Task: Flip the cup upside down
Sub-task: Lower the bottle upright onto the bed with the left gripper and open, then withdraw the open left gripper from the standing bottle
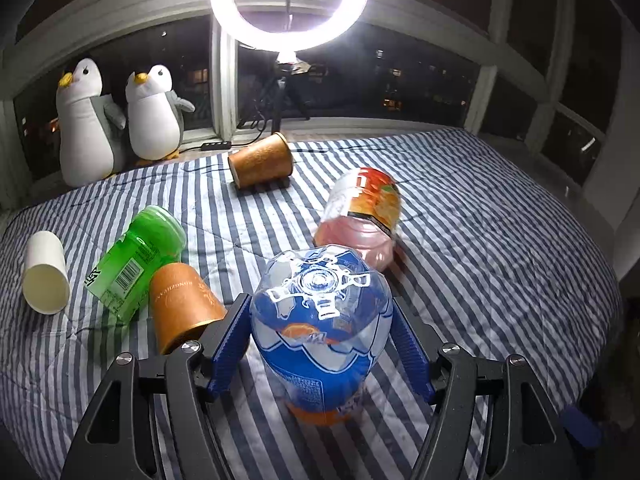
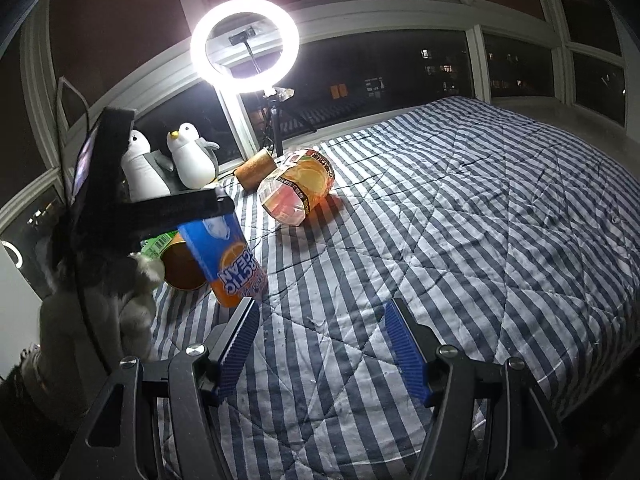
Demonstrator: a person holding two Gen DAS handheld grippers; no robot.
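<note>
- Nearest the left camera, the left gripper (image 1: 318, 302) has its blue fingers (image 1: 234, 332) on either side of the blue cup (image 1: 316, 344). They look closed against its walls, so I read this as a hold rather than a hover.
- The blue cup, a bottle-shaped thing, stands on the bed (image 1: 480, 240) with its moulded base pointing up. The right view shows its label upside down and its orange end on the quilt.
- Judged from that, the flip of this one is practically done. What seems left is to let go and draw back without knocking it over; on a soft quilt a tall, narrow thing may topple.
- In the right view, the right gripper (image 2: 323, 305) is spread wide with nothing between its fingers, above bare stripes and just beside the blue cup.
- Just left of the blue cup, a copper cup (image 1: 184, 304) lies on its side, touching or nearly touching the left finger.
- Against it lies a green bottle (image 1: 136, 256), and further left a white cup (image 1: 44, 276), both on their sides.
- Beyond the blue cup, a pink bottle (image 1: 360, 216) with an orange label lies tipped over.
- Further back, a second copper cup (image 1: 262, 160) lies on its side near the bed's far edge. If the task takes in every cup, these are not yet turned.
- At the window stand two penguins (image 1: 152, 116) and a ring light (image 1: 290, 0).
</note>
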